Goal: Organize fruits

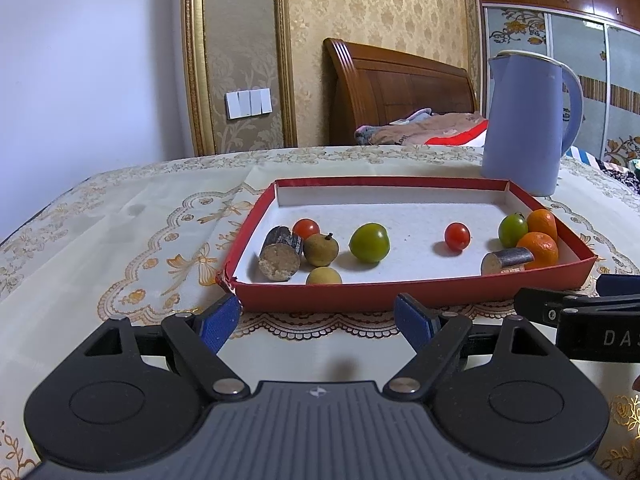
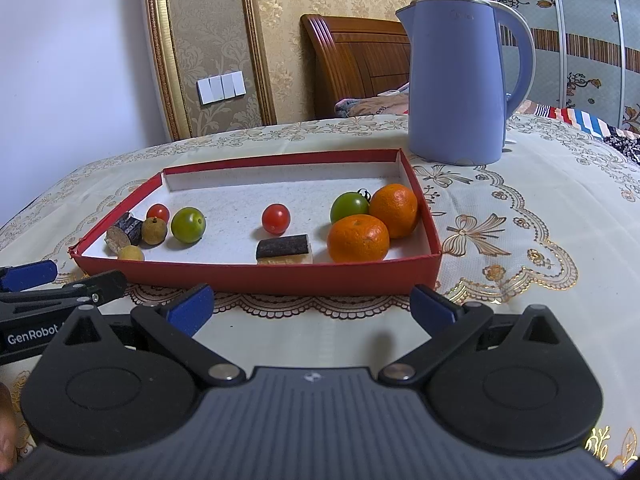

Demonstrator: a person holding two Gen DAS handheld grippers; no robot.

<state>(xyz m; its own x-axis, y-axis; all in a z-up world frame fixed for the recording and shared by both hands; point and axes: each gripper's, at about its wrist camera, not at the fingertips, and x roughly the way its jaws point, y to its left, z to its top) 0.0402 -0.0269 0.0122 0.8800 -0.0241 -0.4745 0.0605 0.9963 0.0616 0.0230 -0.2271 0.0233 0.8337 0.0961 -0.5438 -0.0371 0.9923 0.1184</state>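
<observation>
1. Both claws hover low over the worktop (image 1: 120,216), just short of the red tray's near wall, neither touching any fruit.
2. Left claw (image 1: 318,320): blue fingers (image 1: 219,326) spread wide, nothing between them.
3. Right claw (image 2: 312,308): blue fingers (image 2: 191,307) also spread wide, empty; it sits just beside the left claw, whose edge shows at the left of the right wrist view.
4. Red tray (image 2: 256,278) with white inside sits on the patterned cloth; all fruit lies inside it.
5. Tray's left end: thick cane piece (image 1: 279,254) lying on its side, small red tomato (image 1: 305,228) behind it, brown longan (image 1: 321,249) touching the cane piece, second longan (image 1: 324,276) near the front wall.
6. Green tomato (image 1: 369,242) sits just right of the longans, apart from them.
7. Red cherry tomato (image 2: 275,218) stands alone near the tray's middle.
8. Second cane piece (image 2: 285,249) lies by the front wall, just left of the near orange.
9. Tray's right end: near orange (image 2: 358,239) and far orange (image 2: 394,210) touching, second green tomato (image 2: 349,207) tucked against them.
10. Blue kettle (image 2: 456,80) stands upright on the worktop behind the tray's far right corner.
11. Wooden headboard (image 1: 396,84) and bedding show behind.
</observation>
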